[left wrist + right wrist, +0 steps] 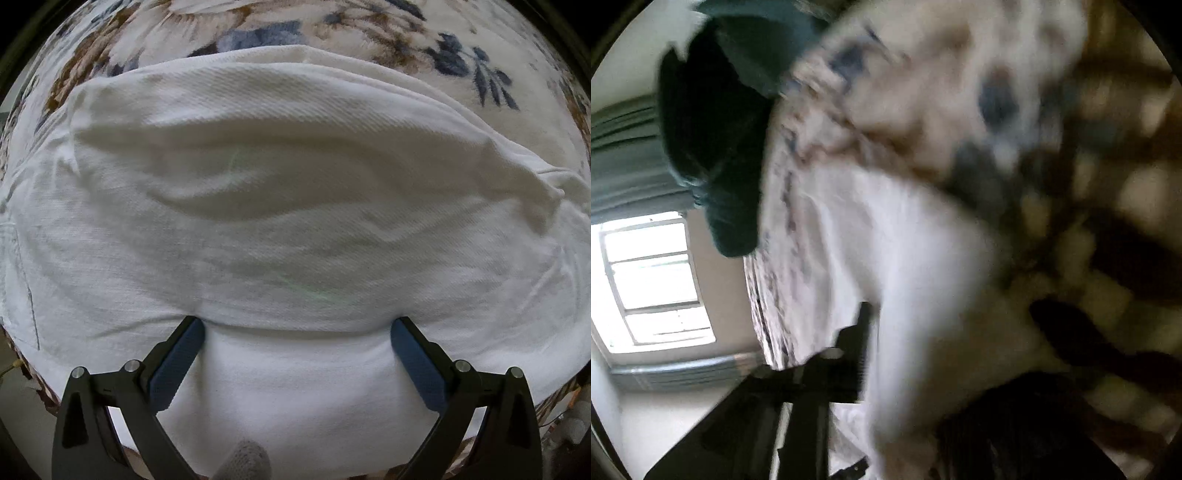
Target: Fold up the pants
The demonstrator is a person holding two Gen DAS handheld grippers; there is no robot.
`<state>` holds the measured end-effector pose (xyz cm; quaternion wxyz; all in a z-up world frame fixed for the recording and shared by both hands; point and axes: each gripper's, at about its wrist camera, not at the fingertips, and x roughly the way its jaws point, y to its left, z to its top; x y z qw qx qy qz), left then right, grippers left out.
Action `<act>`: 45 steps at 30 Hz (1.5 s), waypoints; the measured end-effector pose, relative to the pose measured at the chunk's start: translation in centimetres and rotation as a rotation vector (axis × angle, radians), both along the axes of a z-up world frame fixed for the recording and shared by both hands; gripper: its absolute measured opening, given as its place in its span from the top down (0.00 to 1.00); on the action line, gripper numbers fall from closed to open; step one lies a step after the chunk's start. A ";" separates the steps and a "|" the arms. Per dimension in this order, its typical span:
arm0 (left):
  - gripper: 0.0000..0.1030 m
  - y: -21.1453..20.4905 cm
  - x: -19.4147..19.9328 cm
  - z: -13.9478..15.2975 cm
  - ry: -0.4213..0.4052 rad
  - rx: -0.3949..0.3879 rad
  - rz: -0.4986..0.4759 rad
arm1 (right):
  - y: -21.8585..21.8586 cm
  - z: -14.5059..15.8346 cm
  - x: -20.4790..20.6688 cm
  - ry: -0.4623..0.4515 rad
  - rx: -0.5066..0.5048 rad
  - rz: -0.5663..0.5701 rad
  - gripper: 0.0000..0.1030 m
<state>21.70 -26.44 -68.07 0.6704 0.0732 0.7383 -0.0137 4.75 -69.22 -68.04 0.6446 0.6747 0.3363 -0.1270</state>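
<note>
Pants (pixel 295 221) white on floral bedspread (pixel 369 33), left hand-held gripper (pixel 297 325) spread, right hand-held gripper's (pixel 905 332) state blurred, unclear

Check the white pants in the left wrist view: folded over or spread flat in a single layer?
Folded over. The white pants show an upper layer whose rounded edge lies on a lower layer, on the floral cover.

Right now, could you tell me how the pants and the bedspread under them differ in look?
The pants are plain white; the bedspread is cream with blue and brown flowers. The pants lie folded in rumpled layers; the bedspread lies flat beneath. Both are cloth.
</note>
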 end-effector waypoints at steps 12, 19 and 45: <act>0.00 -0.4 2.5 1.2 -0.027 0.052 0.019 | -0.3 3.4 0.9 0.078 -0.142 0.023 0.95; 0.00 -0.2 2.5 2.4 -0.071 0.115 -0.090 | 3.9 10.6 4.4 0.089 -0.355 0.165 0.95; 0.00 36.1 0.7 9.3 -0.129 -0.025 0.426 | 51.8 6.4 13.8 0.157 -0.689 1.025 0.85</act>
